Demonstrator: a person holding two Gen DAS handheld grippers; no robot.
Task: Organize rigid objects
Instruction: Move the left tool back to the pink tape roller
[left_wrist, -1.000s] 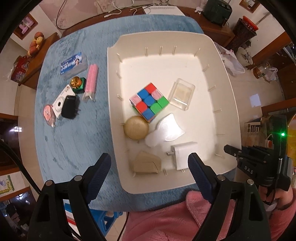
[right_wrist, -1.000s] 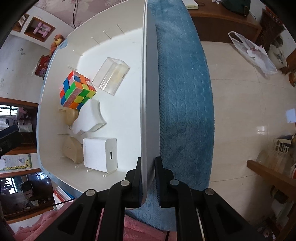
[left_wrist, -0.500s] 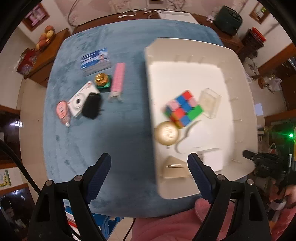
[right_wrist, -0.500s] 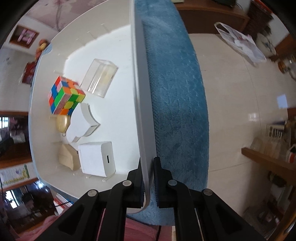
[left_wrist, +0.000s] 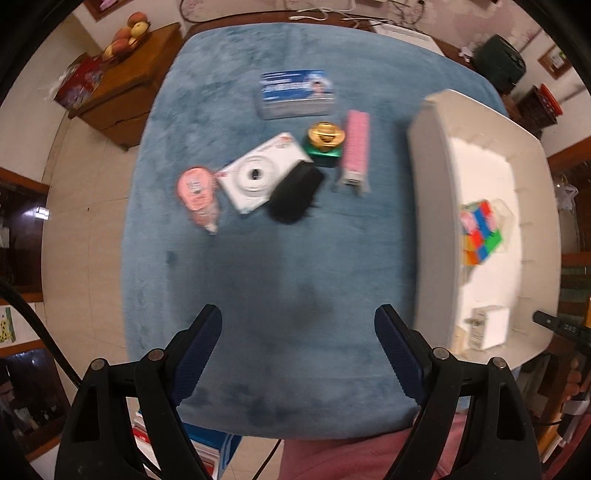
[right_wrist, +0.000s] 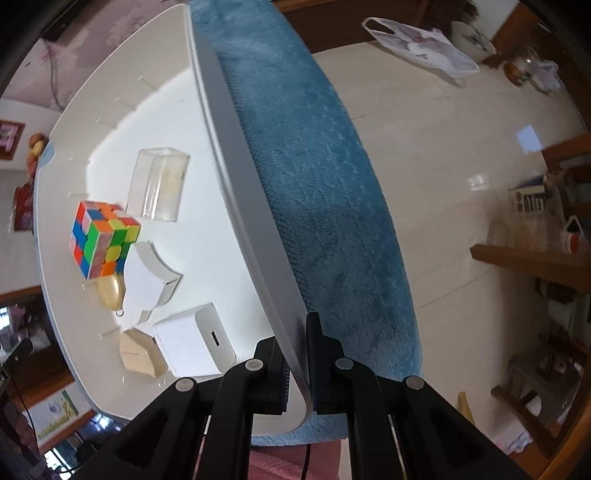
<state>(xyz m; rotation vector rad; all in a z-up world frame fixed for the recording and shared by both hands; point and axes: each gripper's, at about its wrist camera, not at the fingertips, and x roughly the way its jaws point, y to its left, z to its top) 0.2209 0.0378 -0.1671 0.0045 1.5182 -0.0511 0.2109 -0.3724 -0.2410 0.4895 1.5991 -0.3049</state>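
The right gripper (right_wrist: 297, 360) remains clamped on the near rim of the white plastic tray (right_wrist: 229, 155), one finger inside the wall and one outside. Compared with a second ago, the tray has shifted to the right edge of the blue plush-covered table (left_wrist: 295, 277); in the left wrist view it has moved from the centre of the frame to the far right (left_wrist: 432, 221).

Inside the tray lie a multicoloured puzzle cube (right_wrist: 103, 236), a clear plastic box (right_wrist: 159, 188), a white curved piece (right_wrist: 151, 280), a white square charger (right_wrist: 192, 339), a round gold item (right_wrist: 109, 291) and a tan wooden block (right_wrist: 138, 352).

The left gripper (left_wrist: 297, 343) hangs wide open over bare cloth, holding nothing. Left on the table, clustered beyond it, are a white compact camera (left_wrist: 258, 173), a black adapter (left_wrist: 295, 194), a pink oval correction tape (left_wrist: 195, 192), a pink rectangular bar (left_wrist: 355, 147), a gold-and-green small jar (left_wrist: 325, 142) and a blue-printed card case (left_wrist: 297, 92). This view is motion-blurred.
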